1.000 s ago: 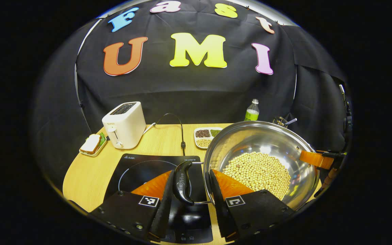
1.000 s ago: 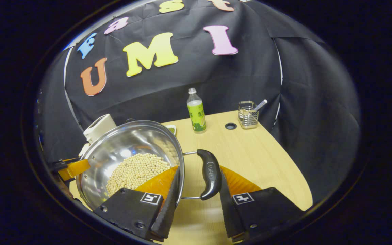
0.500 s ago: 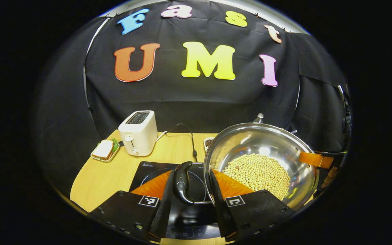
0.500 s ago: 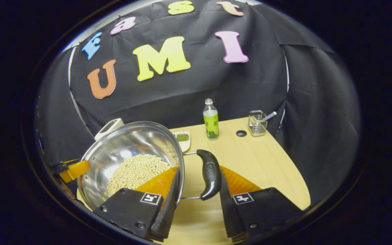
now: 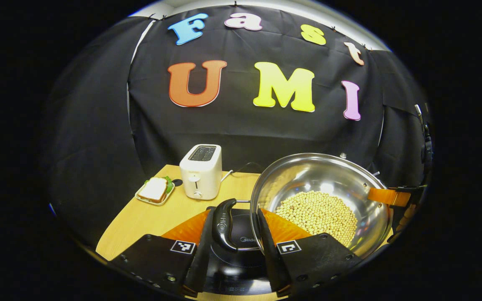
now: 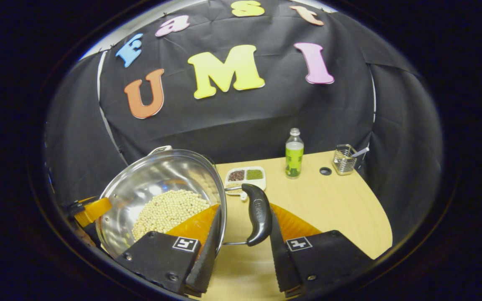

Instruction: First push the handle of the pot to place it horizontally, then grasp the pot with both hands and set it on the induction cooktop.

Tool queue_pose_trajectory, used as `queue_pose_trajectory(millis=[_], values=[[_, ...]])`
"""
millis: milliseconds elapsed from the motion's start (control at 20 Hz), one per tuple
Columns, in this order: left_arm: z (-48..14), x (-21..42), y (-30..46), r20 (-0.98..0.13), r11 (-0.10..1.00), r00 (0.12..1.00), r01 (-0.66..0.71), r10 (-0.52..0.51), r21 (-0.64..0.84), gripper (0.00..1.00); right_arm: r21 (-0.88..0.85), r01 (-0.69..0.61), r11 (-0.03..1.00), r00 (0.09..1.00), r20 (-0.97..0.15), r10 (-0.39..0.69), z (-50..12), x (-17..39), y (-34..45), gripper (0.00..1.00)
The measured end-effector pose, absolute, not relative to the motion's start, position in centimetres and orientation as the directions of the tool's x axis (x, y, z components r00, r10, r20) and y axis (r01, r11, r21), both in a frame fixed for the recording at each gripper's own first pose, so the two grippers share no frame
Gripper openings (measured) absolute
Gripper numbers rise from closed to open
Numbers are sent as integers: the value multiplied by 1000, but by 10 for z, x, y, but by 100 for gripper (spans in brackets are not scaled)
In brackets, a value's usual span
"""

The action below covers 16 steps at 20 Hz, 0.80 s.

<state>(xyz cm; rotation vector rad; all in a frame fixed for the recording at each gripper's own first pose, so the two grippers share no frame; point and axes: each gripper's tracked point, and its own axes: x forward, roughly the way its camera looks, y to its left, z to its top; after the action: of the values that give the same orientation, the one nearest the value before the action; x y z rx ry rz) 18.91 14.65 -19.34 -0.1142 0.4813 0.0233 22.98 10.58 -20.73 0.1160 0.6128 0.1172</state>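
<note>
Wooden table carries a toaster and bottle. Over the induction cooktop, the soybean-filled steel pot hangs, each side handle between parted jaws of the left gripper and right gripper; whether they pinch is unclear.

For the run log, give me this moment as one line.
phase: carrying pot | left gripper: around left handle | right gripper: around right handle | induction cooktop: below left handle

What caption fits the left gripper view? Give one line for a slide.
Left gripper grips one handle of the bean-filled pot, held above the induction cooktop.
</note>
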Motion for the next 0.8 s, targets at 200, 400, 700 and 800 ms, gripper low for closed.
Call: queue_pose_trajectory(millis=[200,400,700,800], values=[[-204,194,179,-463,991,886,-86,30,-101,56,142,-93,985,805,-572,159,-218,238,139,61],[-225,197,203,-483,987,874,-120,53,-109,55,128,-110,986,798,-580,164,-237,248,166,61],[-268,212,229,-527,979,846,-161,74,-122,56,107,-119,987,783,-601,160,-281,265,195,62],[-283,216,235,-544,978,835,-170,80,-117,56,104,-120,987,774,-614,158,-297,269,201,62]])
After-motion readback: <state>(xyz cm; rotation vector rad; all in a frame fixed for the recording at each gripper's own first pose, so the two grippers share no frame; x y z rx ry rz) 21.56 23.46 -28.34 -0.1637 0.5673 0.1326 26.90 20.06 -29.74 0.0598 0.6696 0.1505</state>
